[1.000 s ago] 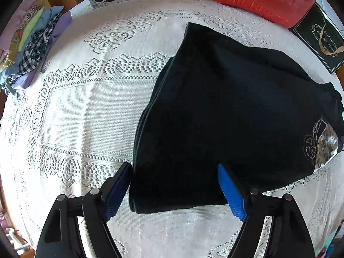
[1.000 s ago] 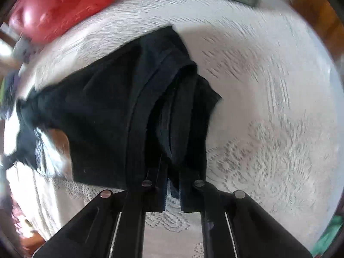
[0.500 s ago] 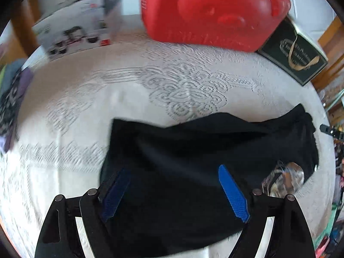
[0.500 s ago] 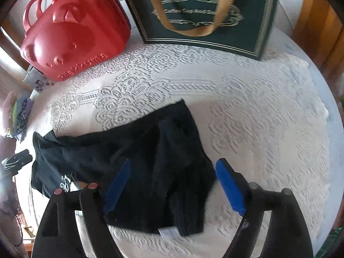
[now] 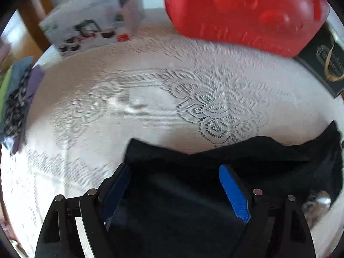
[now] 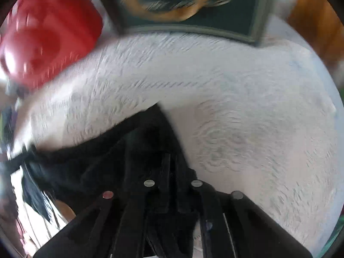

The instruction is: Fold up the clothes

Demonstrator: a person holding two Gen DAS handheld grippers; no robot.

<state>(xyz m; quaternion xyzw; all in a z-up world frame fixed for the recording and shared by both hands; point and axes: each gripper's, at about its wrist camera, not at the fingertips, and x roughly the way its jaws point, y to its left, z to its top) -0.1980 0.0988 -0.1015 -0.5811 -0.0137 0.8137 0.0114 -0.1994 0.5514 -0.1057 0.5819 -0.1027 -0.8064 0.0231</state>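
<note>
A black shirt (image 5: 268, 157) lies on the white lace tablecloth (image 5: 129, 107). A pale print (image 5: 318, 202) shows at its right end. My left gripper (image 5: 175, 168) is open low over the shirt's near left part, its blue pads (image 5: 234, 195) wide apart with black cloth beneath them. In the blurred right wrist view, my right gripper (image 6: 173, 161) is shut on a bunched edge of the black shirt (image 6: 96, 161). The cloth hides its fingertips and trails away to the left.
A red hard case (image 5: 236, 10) stands at the table's far side, also in the right view (image 6: 43, 43). A dark green gift bag (image 6: 189, 10) is beside it. A cookware box (image 5: 90, 28) sits far left, folded clothes (image 5: 17, 99) at the left edge.
The right gripper, open half a second ago, has shut on the shirt's edge again. The left gripper stays open and has shifted slightly over the shirt. Both views are motion-blurred.
</note>
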